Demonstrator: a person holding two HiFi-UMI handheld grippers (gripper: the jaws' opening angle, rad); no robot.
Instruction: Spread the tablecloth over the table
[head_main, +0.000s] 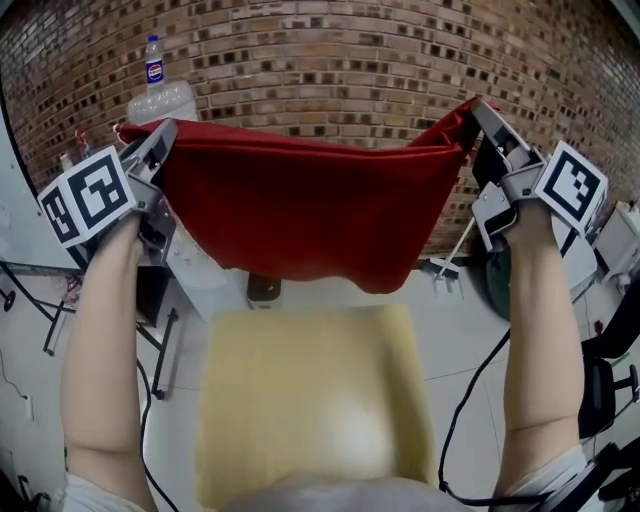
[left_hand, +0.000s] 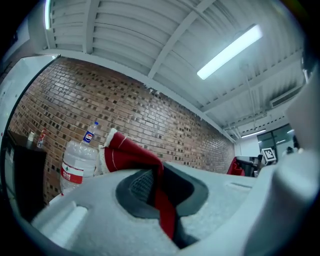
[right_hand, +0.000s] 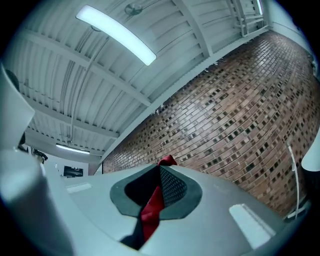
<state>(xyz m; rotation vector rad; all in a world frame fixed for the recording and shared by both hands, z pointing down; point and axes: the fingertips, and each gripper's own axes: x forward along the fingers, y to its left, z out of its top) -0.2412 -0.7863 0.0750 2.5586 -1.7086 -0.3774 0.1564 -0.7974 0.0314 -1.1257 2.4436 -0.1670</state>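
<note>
A: Well, is any writing readable?
B: None; a blue-labelled bottle (head_main: 153, 65) is seen far left.
A: The tablecloth (head_main: 310, 205)?
B: Stretched in the air past the table (head_main: 310, 400), corners clamped in the raised left gripper (head_main: 163, 133) and right gripper (head_main: 482, 110).

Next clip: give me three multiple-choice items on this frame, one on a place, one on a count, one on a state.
1. Where is the red fabric tablecloth?
A) lying flat on the pale yellow square table
B) held up in the air, off the table
C) bunched on the floor

2. How many grippers grip it?
A) none
B) one
C) two

3. What shape is it in?
A) hanging loose from its held corners
B) folded into a neat square
C) rolled into a tight bundle

Answers: 1 B, the tabletop below it is bare; 2 C, the left gripper and right gripper are each shut on a corner; 3 A, its lower edge droops between them.
</note>
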